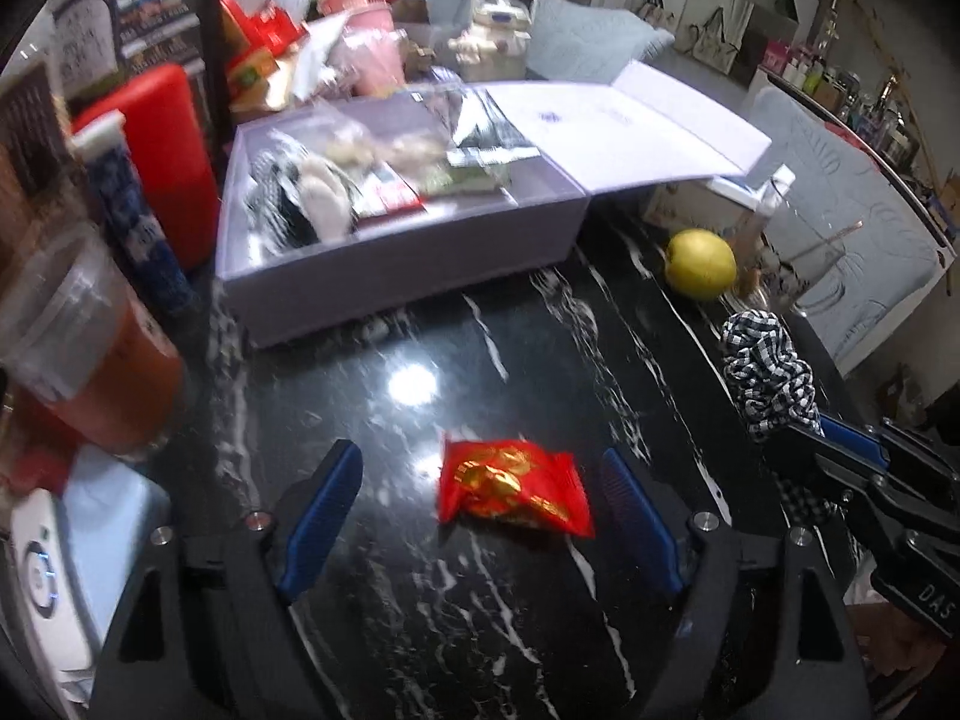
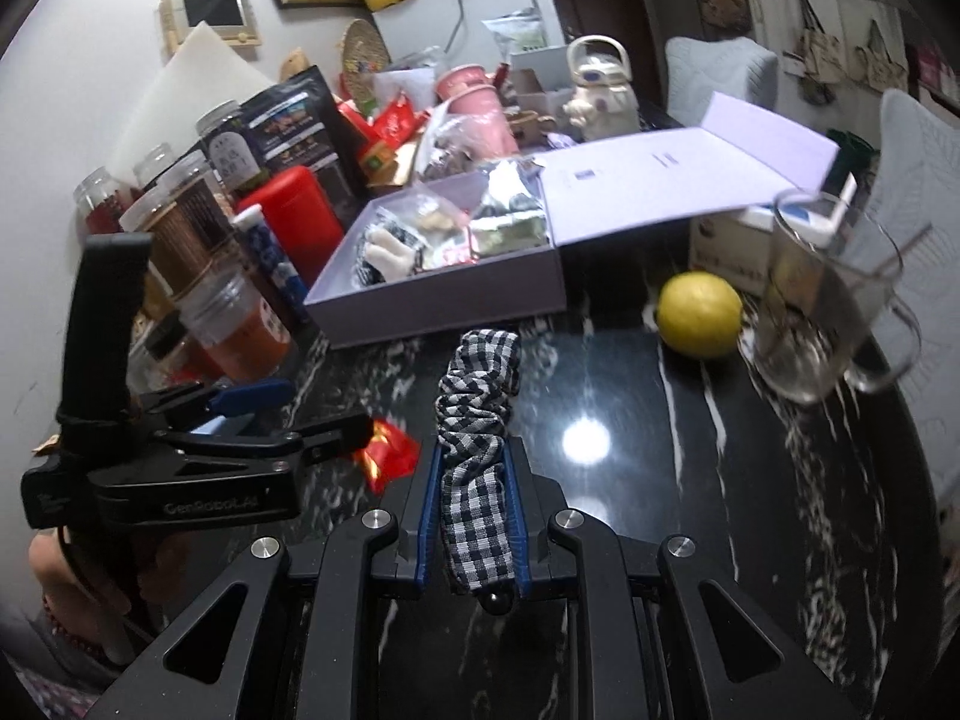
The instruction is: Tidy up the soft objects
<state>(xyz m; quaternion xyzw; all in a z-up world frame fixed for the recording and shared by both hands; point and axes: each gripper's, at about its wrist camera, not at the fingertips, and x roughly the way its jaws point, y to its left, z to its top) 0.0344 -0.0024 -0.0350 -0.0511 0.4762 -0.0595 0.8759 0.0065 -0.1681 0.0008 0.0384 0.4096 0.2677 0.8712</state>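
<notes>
Left tool (image 1: 483, 516) gapes wide, empty, astride red snack packet (image 1: 516, 487) lying w/ long axis across on bench (image 1: 420, 600), nearer than right tool (image 2: 474, 516) clenched on checked scrunchie (image 2: 477, 420); lilac box (image 1: 396, 276) far.

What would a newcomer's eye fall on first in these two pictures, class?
Probably the red snack packet, lying on the black marble table between the wide-open fingers of the left gripper. Next, the checked scrunchie clamped in the shut right gripper. Behind them stands an open lilac box already holding soft items, with a yellow fruit on the table to its right.
</notes>
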